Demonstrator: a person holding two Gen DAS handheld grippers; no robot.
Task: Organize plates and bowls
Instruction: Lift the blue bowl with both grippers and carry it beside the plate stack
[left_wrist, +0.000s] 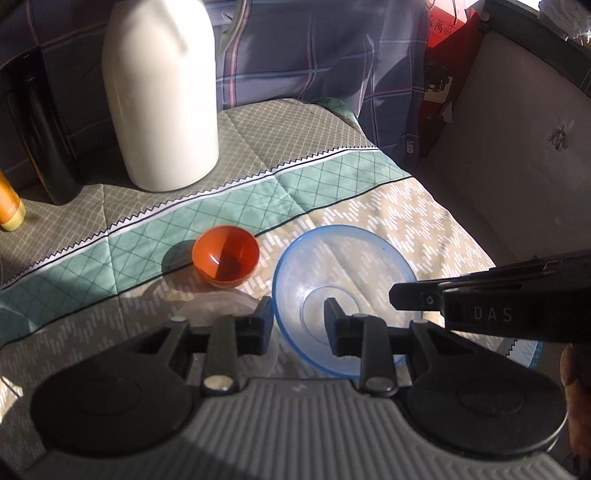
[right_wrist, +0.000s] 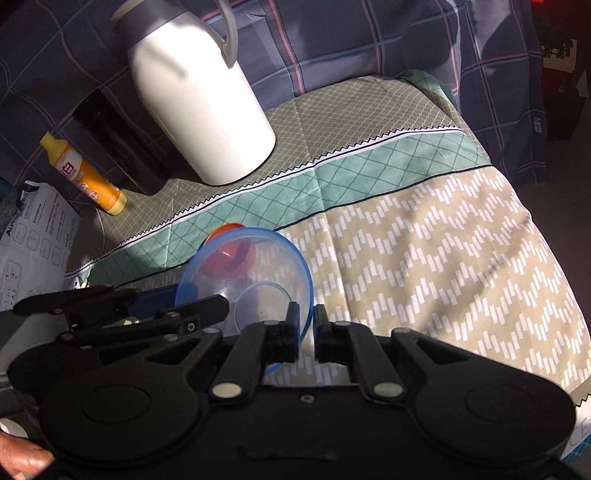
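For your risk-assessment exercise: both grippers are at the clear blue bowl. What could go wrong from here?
1. Right gripper pinches only the thin rim of the tilted blue bowl; it may slip.
2. Left gripper straddles the opposite rim; uneven pulls could twist it loose.
3. The orange bowl sits close by and could get knocked.

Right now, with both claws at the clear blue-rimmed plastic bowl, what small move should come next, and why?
Probably close the left claw on the rim of the clear blue-rimmed plastic bowl. Its fingers stand open astride that rim, while the right claw appears to pinch the opposite edge and the bowl sits tilted. A second grip should steady it.
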